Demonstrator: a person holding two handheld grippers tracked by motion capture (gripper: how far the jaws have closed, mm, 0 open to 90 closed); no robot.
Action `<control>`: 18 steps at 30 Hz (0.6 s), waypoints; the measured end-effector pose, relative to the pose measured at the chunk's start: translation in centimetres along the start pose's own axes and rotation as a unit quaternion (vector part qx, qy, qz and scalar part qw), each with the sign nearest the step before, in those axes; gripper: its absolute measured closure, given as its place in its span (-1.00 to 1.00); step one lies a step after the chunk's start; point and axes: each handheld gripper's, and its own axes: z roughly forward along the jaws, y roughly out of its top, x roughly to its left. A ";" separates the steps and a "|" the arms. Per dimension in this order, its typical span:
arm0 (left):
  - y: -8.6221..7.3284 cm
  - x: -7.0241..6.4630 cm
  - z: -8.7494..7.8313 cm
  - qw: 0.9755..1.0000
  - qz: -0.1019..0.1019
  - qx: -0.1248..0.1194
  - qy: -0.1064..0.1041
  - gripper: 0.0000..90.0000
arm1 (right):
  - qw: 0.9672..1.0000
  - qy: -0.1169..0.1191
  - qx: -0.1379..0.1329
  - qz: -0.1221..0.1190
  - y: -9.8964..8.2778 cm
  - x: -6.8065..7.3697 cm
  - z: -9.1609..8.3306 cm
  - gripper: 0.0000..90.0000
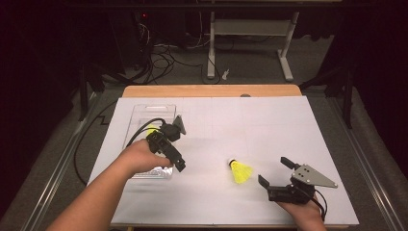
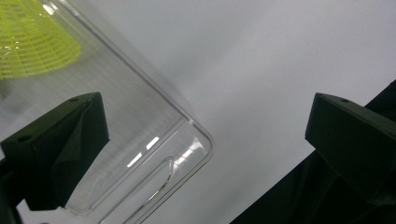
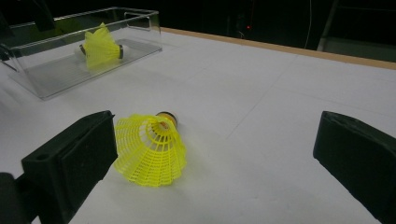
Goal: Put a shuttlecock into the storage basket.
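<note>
Two yellow shuttlecocks (image 3: 150, 150) (image 3: 100, 47), one clear box (image 3: 56, 70), two grippers (image 1: 180, 144) (image 1: 274, 172).

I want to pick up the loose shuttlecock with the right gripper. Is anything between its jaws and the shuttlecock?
Nothing visible. The right gripper is open, with bare white table between it and the yellow shuttlecock. In the right gripper view the shuttlecock lies just ahead, near one jaw. The clear box sits well off.

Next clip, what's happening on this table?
A person holds tongs in each hand over a white table. The left tongs hang open at the near corner of a clear plastic box, which already holds one yellow mesh shuttlecock. The right tongs are open, pointed at a second yellow shuttlecock lying on its side on the table, not yet gripped.
</note>
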 end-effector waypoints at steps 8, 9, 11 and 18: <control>1.1 -1.8 -0.1 1.000 0.021 -0.002 -0.006 -0.99 | 1.000 0.001 -0.001 0.000 0.0 0.1 0.0 -0.99; 1.2 -2.0 -0.1 1.000 0.024 -0.002 -0.006 -0.99 | 1.000 0.001 -0.002 0.000 0.0 0.1 0.0 -0.99; 1.5 -2.4 -0.1 0.999 0.031 -0.001 -0.008 -0.99 | 1.000 0.003 -0.002 0.000 0.1 0.2 0.0 -0.99; 2.2 -3.2 -0.1 0.999 0.040 -0.007 -0.013 -0.99 | 1.000 0.011 -0.003 -0.002 0.2 0.7 0.1 -0.99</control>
